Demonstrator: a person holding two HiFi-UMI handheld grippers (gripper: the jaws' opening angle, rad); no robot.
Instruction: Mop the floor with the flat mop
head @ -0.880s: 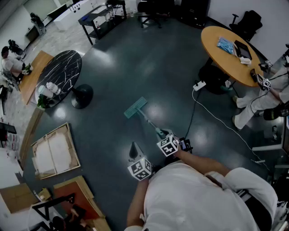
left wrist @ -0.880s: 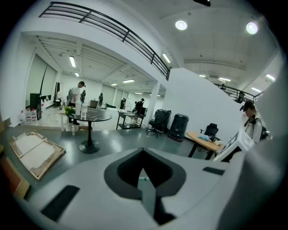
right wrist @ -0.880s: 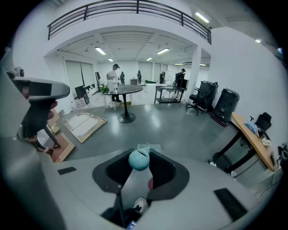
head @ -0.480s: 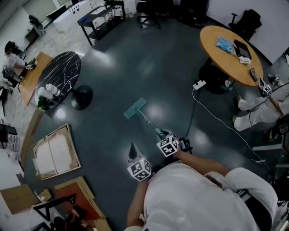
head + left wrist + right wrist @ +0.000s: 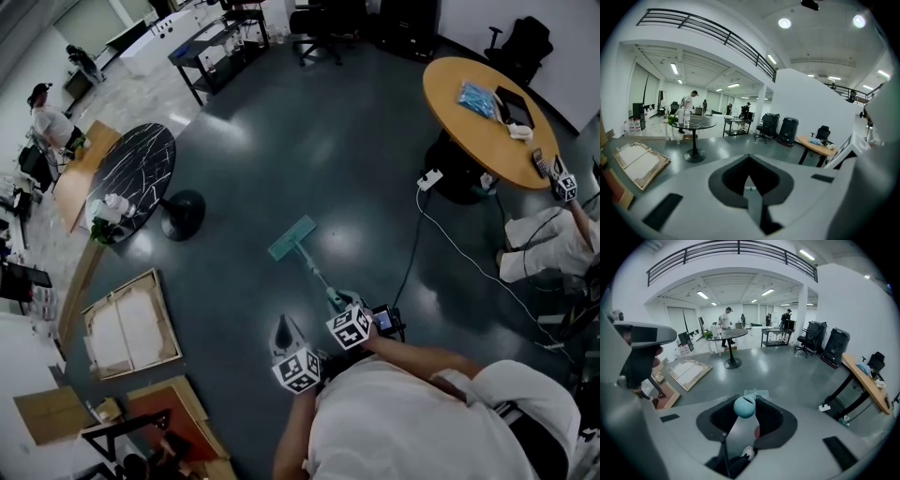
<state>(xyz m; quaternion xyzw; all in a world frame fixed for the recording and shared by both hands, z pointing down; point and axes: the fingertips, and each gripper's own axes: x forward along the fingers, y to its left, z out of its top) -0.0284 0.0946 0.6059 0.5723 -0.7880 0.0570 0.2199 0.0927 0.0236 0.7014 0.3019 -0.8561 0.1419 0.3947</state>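
Mop: flat mop [image 5: 292,238], teal pad flat on the floor [image 5: 281,141] mid-room, ahead of the person. Handle slants back & up to the right hand-held gripper. Pad lies between the black table & the wood table, well apart from both.
R side: right hand-held gripper [image 5: 338,303] clamped on the top of the mop handle. In the right gripper view the handle's teal ball end [image 5: 744,407] sits between the jaws, w/ the pad [image 5: 756,393] beyond it on the floor.
L side: left hand-held gripper [image 5: 284,329] just beside the right one, on its left & nearer the body. Jaws closed together to a point, nothing between them, not touching the mop. Points out over the floor.
Floor: dark grey, glossy, w/ light patches reflected near the pad.
Black table: round, marble-look top [image 5: 131,178], left of the mop. Bottles & a plant at its near edge.
Wood table: round [image 5: 469,112], upper right, a few small things on top.
Cable: white [image 5: 459,251], runs from a power strip [image 5: 430,179] by the wood table across the floor to the right.
Panel: flat framed panel [image 5: 131,323] lying on the floor, lower left.
Others: seated person [image 5: 548,246] at far right, beside the wood table.
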